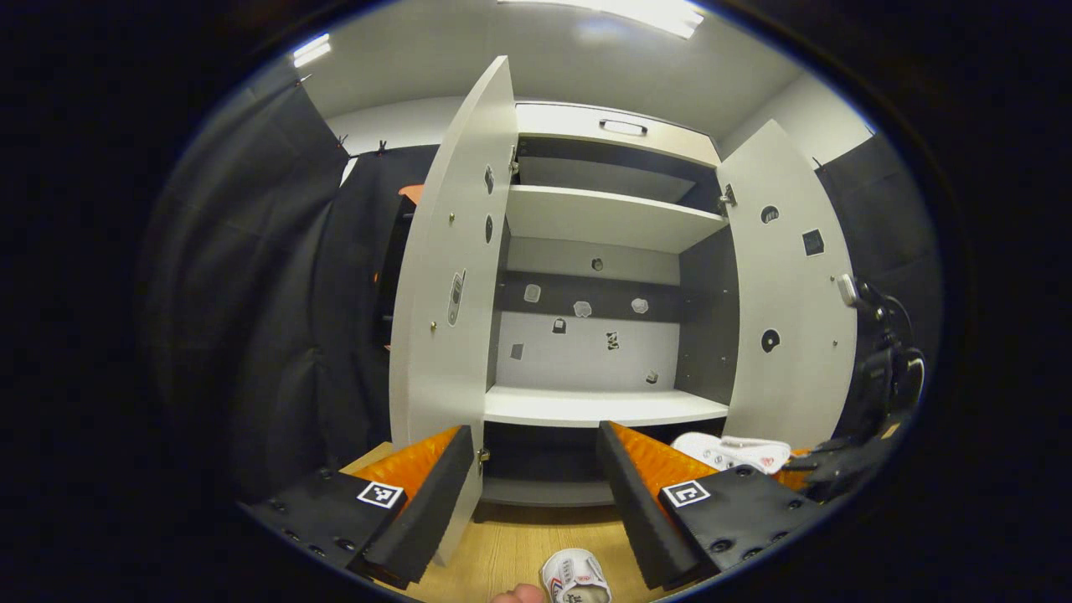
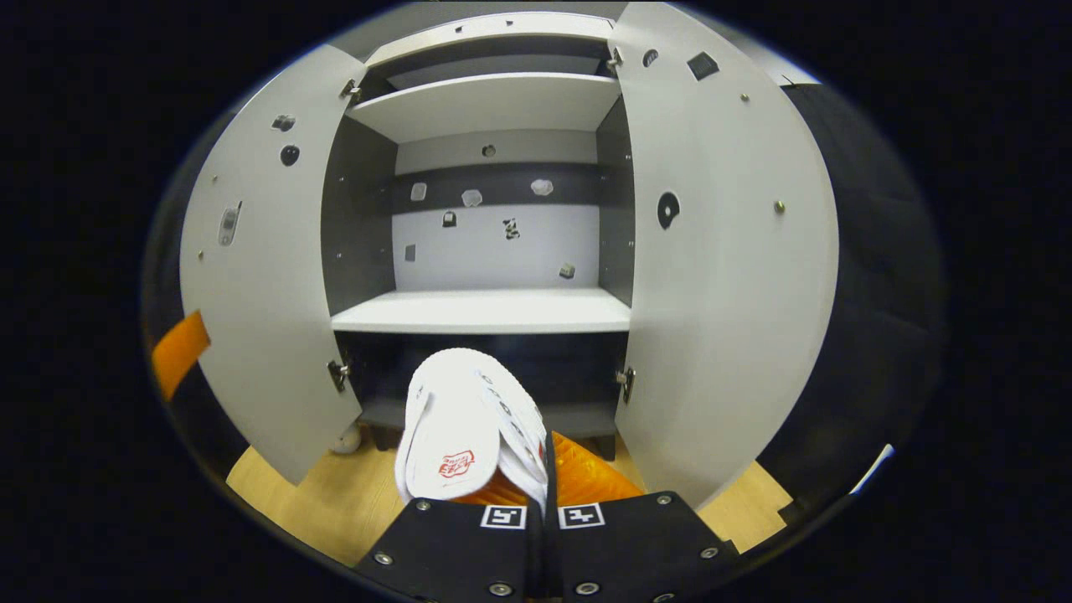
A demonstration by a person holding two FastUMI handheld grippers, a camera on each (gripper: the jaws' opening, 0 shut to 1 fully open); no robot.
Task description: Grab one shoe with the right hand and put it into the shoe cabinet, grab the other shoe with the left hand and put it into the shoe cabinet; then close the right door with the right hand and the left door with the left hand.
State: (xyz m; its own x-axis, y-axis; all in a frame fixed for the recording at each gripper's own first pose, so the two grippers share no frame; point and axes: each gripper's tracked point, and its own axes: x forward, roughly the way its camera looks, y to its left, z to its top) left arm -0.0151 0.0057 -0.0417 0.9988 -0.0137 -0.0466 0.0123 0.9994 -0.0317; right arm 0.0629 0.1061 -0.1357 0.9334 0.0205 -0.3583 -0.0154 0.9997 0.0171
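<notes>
Shoes are waiting on both sides: the left gripper (image 1: 536,494) is hovering with jaws spread wide, gripping nothing, above a white slip-on shoe (image 1: 575,578) lying on the light wooden floor (image 1: 511,548). Ahead, the grey two-door shoe cabinet (image 1: 603,218) is standing with both doors swung open. Further right, the right gripper (image 2: 543,469) is clenching the other white shoe (image 2: 469,427), lifting it before the white middle shelf (image 2: 486,311).

A light wooden plank floor (image 1: 511,553) is seen below; black cloth curtains (image 1: 276,335) hang at both sides. A white ceiling (image 1: 536,59) carries bright strip lights (image 1: 645,10).
</notes>
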